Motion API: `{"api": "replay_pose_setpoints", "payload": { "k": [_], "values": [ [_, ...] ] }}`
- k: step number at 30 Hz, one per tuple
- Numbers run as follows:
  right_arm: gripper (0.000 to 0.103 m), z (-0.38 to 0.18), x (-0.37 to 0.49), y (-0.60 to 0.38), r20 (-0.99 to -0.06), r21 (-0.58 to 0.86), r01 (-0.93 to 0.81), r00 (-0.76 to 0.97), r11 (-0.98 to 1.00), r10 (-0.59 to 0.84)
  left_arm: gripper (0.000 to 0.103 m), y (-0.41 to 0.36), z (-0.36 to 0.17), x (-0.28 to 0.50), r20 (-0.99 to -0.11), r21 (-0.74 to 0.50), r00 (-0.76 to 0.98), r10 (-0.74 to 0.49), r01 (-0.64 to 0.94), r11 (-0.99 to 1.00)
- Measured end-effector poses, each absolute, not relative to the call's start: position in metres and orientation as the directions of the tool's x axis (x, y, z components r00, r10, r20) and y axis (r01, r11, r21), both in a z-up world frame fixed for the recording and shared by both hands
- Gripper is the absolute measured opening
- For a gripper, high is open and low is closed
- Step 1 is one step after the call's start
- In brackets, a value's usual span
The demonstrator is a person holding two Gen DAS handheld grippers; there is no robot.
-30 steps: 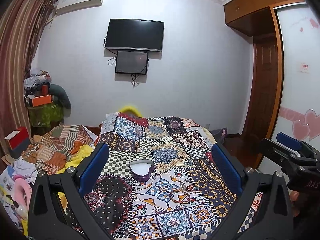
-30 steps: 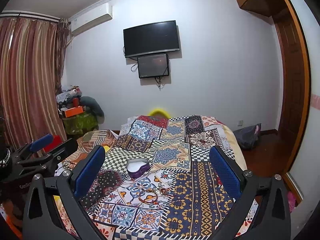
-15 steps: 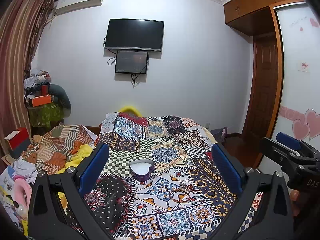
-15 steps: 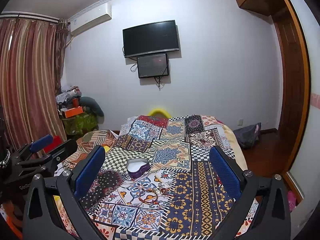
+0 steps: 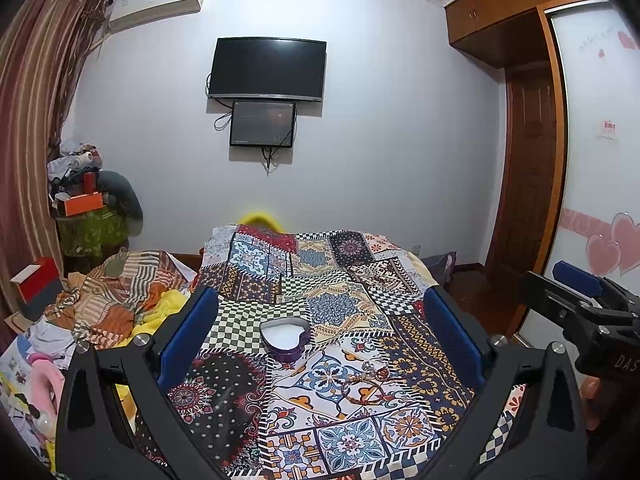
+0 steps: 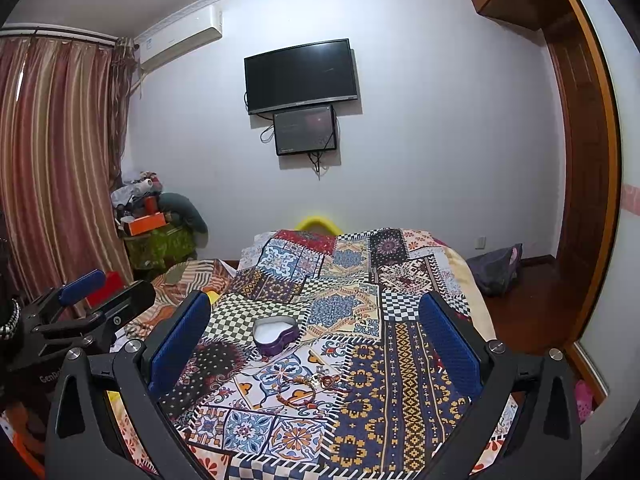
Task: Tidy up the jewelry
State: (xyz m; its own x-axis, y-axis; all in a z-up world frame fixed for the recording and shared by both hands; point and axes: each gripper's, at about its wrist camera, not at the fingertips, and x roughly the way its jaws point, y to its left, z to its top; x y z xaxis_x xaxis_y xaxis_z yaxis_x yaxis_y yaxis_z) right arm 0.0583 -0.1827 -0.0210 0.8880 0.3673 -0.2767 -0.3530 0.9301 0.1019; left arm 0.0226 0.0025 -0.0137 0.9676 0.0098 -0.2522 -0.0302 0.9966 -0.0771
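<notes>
A purple heart-shaped box (image 5: pixel 285 339) (image 6: pixel 276 333) with a white inside stands open on the patchwork cloth (image 5: pixel 340 272) (image 6: pixel 400 400). In front of it lie a brown beaded bracelet (image 5: pixel 366 386) (image 6: pixel 298 394) and small jewelry pieces (image 6: pixel 326 380). My left gripper (image 5: pixel 320 332) hangs above the cloth, open and empty, with the box between its fingers in the view. My right gripper (image 6: pixel 316 336) is likewise open and empty. Each gripper shows at the edge of the other's view, the right gripper (image 5: pixel 580 308) and the left gripper (image 6: pixel 86 308).
A heap of striped fabric and clothes (image 5: pixel 120 296) lies left of the cloth. Boxes and clutter (image 5: pixel 86 204) stack by the curtain (image 6: pixel 52 168). A TV (image 5: pixel 268 69) hangs on the far wall. A wooden door (image 5: pixel 528 184) and a dark bag (image 6: pixel 496 270) are at right.
Both views have barely shifted. The box and the jewelry lie where they were, and both grippers stay open.
</notes>
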Motion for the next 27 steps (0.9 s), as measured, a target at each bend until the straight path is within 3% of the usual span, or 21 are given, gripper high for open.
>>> {"api": "replay_pose_setpoints", "payload": {
  "k": [16,27],
  "values": [
    [0.103,-0.046,0.094,-0.185,-0.373,0.117,-0.319,0.864,0.941,0.339,0.103,0.007,-0.036,0.060,-0.314,-0.091,0.949,-0.025,-0.004,0.996],
    [0.103,-0.102,0.148,-0.195,-0.555,0.114,-0.252,0.786,0.961,0.272,0.103,0.012,-0.092,0.124,-0.488,-0.098,0.871,-0.053,0.006,0.995]
  ]
}}
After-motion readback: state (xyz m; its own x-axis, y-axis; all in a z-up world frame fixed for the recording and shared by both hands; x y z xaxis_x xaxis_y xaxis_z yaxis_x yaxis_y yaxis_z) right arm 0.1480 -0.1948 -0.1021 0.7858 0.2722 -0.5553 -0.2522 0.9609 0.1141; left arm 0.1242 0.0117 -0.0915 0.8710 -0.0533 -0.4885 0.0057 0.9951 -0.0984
